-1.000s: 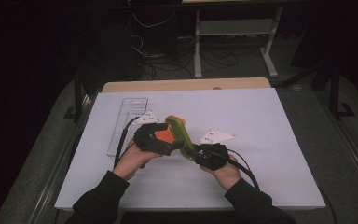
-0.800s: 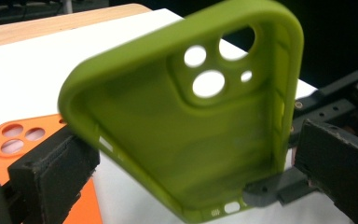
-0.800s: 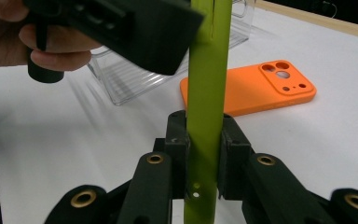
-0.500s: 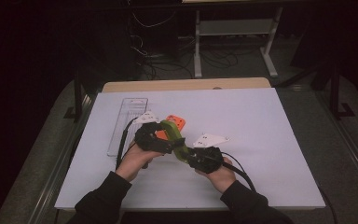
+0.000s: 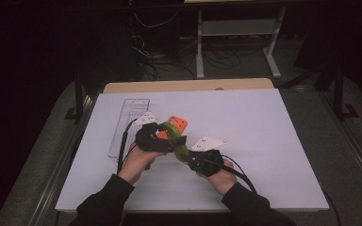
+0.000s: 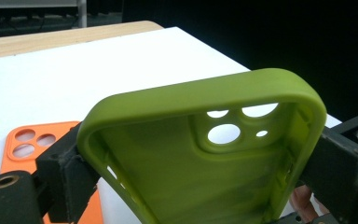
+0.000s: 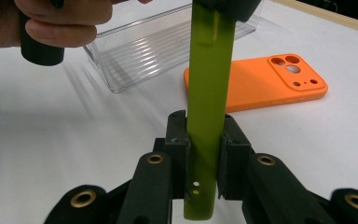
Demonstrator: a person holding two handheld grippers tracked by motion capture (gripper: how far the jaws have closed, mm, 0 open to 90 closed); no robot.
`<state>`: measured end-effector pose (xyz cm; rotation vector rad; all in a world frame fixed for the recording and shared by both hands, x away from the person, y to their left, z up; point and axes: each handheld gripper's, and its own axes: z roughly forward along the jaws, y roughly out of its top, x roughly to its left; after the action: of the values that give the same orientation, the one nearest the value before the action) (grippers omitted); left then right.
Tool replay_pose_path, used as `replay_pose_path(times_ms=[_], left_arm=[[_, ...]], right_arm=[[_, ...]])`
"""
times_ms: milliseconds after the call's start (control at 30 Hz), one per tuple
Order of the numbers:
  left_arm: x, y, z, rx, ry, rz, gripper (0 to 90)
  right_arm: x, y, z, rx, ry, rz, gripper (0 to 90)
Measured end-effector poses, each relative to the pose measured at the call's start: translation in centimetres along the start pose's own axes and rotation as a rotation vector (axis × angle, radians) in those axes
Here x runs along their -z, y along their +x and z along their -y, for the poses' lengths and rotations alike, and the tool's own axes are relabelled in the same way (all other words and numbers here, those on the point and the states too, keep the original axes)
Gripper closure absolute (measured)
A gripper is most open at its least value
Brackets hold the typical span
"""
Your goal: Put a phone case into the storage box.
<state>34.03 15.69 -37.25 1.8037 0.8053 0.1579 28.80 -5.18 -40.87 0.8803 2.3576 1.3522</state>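
Green phone case (image 5: pixel 176 141) held up over the near-middle of the white table (image 5: pixel 273 141), right gripper (image 7: pixel 204 140) clamped across its thin edge, left gripper (image 5: pixel 162 137) jaws just closing in, pressing its long sides, orange phone case (image 7: pixel 256 84) flat just beyond, clear tray (image 5: pixel 128 125) far left.

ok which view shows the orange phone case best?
Right gripper view: the orange case lies flat on the table, camera cutouts clear, only its near end behind the green case. Left gripper view catches one corner; high view shows it small and partly covered.
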Motion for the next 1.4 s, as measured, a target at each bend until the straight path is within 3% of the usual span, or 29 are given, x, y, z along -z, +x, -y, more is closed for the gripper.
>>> replay_pose_path(times_ms=[300,400,500,633,900,1133,1267,1400], left_arm=[[-0.3,-0.4,-0.1,-0.010,0.015,-0.009,12.2],[-0.4,-0.7,-0.1,-0.031,0.022,-0.031,13.2],[-0.5,-0.6,-0.4,-0.025,0.018,-0.037,13.5],[-0.5,-0.4,-0.8,-0.040,0.011,-0.061,13.7],[0.1,0.5,-2.9,-0.070,-0.006,-0.113,13.9],[0.9,1.2,-5.0,-0.085,-0.024,-0.150,13.9],[1.5,2.0,-6.1,-0.081,-0.033,-0.172,13.9],[2.2,3.2,-7.0,-0.072,-0.047,-0.201,14.0]], right_arm=[[-0.3,-0.1,0.1,-0.010,0.028,-0.004,72.7],[-0.2,-0.2,0.2,0.001,0.024,-0.006,60.3],[0.5,-0.6,0.1,-0.025,0.022,-0.025,51.5],[1.5,-1.7,0.5,-0.033,0.059,-0.028,40.1],[3.8,-3.9,1.9,-0.033,0.074,0.015,22.5],[5.5,-5.4,4.0,-0.021,0.111,0.094,9.1],[6.6,-6.3,5.3,-0.032,0.101,0.083,1.3],[7.5,-6.8,6.4,-0.058,0.091,0.094,1.0]])
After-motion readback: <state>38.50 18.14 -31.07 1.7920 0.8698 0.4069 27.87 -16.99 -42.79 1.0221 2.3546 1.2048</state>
